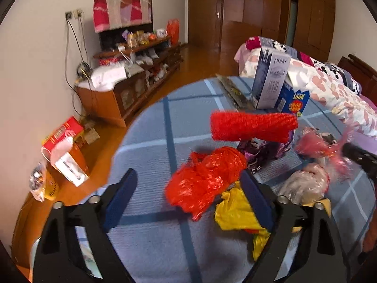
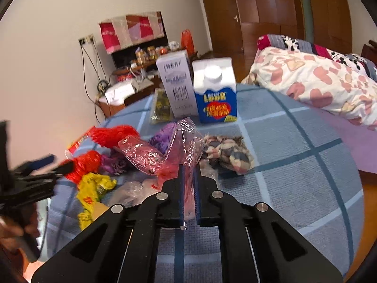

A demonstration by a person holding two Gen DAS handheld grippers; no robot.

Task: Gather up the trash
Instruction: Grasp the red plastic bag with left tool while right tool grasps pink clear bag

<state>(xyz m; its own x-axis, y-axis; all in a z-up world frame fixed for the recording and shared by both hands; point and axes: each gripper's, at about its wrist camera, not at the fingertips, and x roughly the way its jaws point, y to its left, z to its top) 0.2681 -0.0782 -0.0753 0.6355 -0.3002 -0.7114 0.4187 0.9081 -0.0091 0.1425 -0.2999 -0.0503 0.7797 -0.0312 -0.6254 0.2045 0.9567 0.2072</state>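
Trash lies on a round table with a blue checked cloth. My left gripper is open, its fingers on either side of a crumpled red plastic bag. A yellow wrapper lies beside it, and a red mesh roll sits behind. My right gripper is shut on a clear pink plastic bag and holds it above the cloth. The right gripper and its pink bag show blurred at the right of the left wrist view. The left gripper shows at the left of the right wrist view.
A blue milk carton and a white carton stand at the table's far side, with a flat dark packet. A purple wrapper, a patterned bag and a clear bag lie nearby. A bed stands right.
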